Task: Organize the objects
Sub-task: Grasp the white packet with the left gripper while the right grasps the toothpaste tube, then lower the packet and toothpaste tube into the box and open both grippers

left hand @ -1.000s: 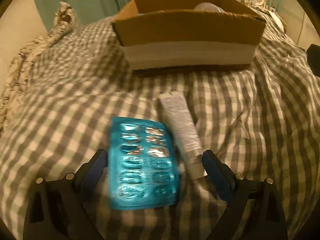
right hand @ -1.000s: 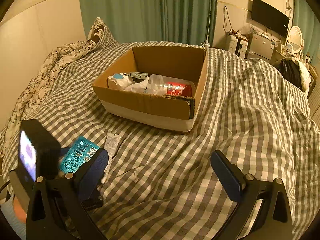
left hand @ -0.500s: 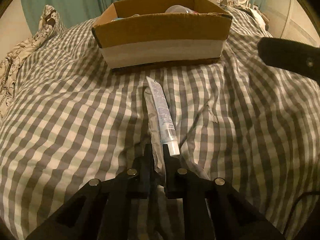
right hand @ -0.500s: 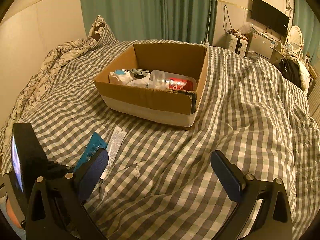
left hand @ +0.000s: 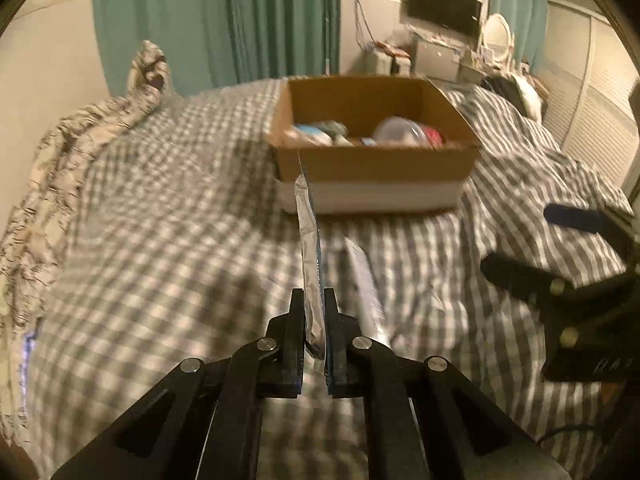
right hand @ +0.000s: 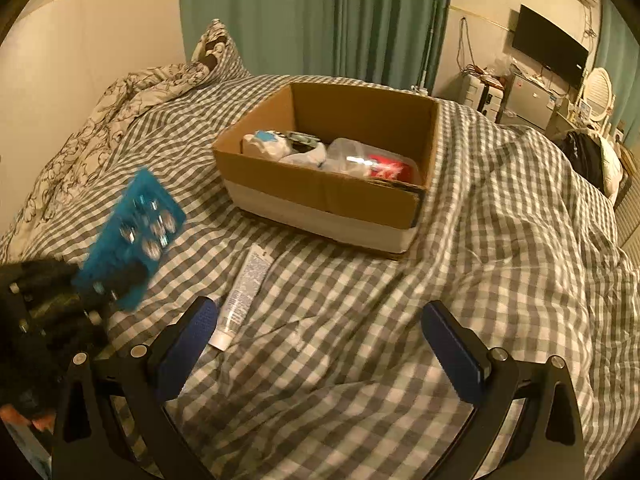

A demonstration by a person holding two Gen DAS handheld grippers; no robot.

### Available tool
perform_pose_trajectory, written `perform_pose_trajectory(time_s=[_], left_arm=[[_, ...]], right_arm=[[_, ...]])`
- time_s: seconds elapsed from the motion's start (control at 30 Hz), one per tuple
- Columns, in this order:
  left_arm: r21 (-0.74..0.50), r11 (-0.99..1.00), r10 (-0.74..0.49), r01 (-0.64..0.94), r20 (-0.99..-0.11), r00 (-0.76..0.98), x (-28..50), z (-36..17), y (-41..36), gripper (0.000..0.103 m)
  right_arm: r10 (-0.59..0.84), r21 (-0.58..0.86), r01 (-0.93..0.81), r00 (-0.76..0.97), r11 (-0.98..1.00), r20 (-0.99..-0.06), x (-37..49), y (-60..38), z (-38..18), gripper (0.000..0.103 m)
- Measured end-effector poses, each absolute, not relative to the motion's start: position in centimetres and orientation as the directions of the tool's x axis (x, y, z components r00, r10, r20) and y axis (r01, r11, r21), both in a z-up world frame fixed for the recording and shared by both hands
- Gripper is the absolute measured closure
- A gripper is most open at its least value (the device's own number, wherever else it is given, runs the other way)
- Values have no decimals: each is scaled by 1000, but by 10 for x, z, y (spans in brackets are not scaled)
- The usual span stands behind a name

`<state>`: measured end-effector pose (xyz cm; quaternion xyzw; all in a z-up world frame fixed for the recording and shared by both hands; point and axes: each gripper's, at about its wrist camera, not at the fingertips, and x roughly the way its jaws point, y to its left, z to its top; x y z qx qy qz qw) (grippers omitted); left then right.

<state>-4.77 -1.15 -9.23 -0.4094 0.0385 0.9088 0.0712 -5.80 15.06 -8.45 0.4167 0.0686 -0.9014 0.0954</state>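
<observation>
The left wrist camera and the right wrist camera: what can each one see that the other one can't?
Only the left wrist view shows the left gripper up close, shut on the blister pack, seen edge-on as a thin strip.

Only the right wrist view shows the pack's blue face with its foil bubbles, lifted off the bed, and the right gripper open and empty.

Both show the cardboard box with things inside, the white tube lying on the checked bedspread, and the green curtains.

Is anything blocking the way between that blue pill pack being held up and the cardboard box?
Nothing visible. The blue pill pack in the left gripper has only bare checked bedspread before the open-topped cardboard box.
</observation>
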Motion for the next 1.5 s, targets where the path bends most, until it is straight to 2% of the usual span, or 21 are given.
perform_pose_trajectory(time_s=[0.27,0.4,0.47,0.57,0.63,0.73,0.83,1.1,1.5], left_arm=[[17,-995,52,-95,-730,-681,-52,-88,-41,96],[11,-997,46,-80,-740,-671,-56,-97,-51,96],[-3,-997,52,-76,-749,-660,-58,-102,-55,96],[-12,-997,58,-75,-756,-652,-57,-107,-56,96],[-14,-996,65,-83,-756,-652,-56,-107,-54,96],[-25,-996,79,-91,-754,-652,-53,-106,-51,96],[-26,-995,84,-99,-753,-652,-49,-104,-47,96],[-12,-992,96,-129,-740,-665,-32,-91,-32,96],[34,-983,107,-179,-686,-720,-20,-50,-7,96]], right_arm=[[-177,24,291,-512,-956,-841,-89,112,-129,2],[-167,31,307,-428,-951,-888,-106,93,-164,19],[-169,38,314,-400,-949,-901,-113,87,-175,23],[-176,46,325,-384,-945,-906,-121,80,-184,35],[-160,28,333,-376,-943,-913,-122,75,-190,52],[-155,15,342,-383,-939,-911,-119,75,-190,71],[-154,6,338,-411,-941,-898,-112,80,-181,79],[-201,35,324,-493,-945,-847,-78,100,-145,83],[-252,70,288,-667,-955,-701,-39,147,-55,84]])
